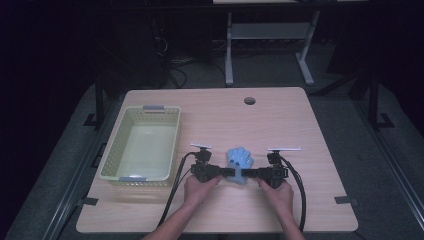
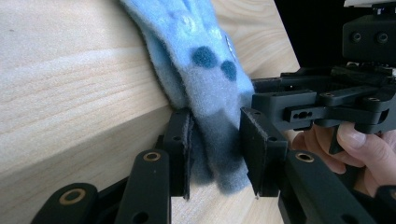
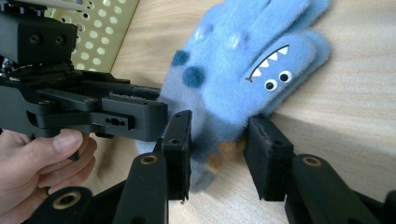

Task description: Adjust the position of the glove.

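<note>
Yellow basket (image 1: pixel 141 145) on table (image 1: pixel 280 120), left side.

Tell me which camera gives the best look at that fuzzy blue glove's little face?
The right gripper view: the blue glove lies close up there, its white teeth and two eyes clear. The left gripper view shows the glove from its other side, only dark spots. In the high view it is a small blue patch between the two tools.

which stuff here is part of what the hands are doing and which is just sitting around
In use:
- blue monster glove, near the table's front edge
- left gripper, jaws around the glove's cuff end
- right gripper, jaws around the same end from the other side

Lying about:
- yellow-green basket, on the table to the left, nothing visible in it
- table, with a round hole near its far edge
</note>
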Action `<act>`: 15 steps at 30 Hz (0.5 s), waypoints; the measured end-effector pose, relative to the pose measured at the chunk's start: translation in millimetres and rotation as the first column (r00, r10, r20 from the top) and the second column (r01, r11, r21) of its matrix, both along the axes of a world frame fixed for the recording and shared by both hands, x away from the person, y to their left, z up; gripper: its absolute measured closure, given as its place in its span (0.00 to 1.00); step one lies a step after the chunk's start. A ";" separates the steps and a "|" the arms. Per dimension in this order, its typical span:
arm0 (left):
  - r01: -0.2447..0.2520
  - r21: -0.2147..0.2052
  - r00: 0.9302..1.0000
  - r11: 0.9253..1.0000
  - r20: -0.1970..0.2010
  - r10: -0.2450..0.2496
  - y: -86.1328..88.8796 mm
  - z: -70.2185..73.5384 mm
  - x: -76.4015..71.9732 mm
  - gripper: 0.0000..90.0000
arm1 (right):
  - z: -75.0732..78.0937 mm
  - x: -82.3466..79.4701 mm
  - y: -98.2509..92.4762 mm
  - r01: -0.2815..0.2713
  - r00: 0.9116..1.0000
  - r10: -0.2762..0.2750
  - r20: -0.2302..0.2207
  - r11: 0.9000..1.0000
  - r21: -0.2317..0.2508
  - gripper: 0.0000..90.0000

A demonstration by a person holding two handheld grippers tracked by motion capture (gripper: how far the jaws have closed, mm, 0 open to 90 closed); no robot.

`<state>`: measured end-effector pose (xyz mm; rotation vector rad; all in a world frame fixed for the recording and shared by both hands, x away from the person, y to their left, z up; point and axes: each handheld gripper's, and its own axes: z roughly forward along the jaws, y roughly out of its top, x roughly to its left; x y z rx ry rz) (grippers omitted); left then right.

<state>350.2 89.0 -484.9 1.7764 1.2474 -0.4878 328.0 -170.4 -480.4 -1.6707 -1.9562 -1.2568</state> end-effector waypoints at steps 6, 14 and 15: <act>-0.004 -0.005 1.000 1.000 -0.003 0.004 -0.7 -0.6 0.1 0.72 | -1.5 0.1 2.4 0.013 1.000 -0.013 0.008 1.000 0.003 0.73; -0.009 -0.022 1.000 1.000 -0.022 0.009 -1.3 -2.6 1.0 0.74 | -3.6 1.1 5.3 0.029 1.000 -0.029 0.009 1.000 0.005 0.80; -0.009 -0.022 1.000 1.000 -0.022 0.009 -1.3 -2.6 1.0 0.74 | -3.6 1.1 5.3 0.029 1.000 -0.029 0.009 1.000 0.005 0.80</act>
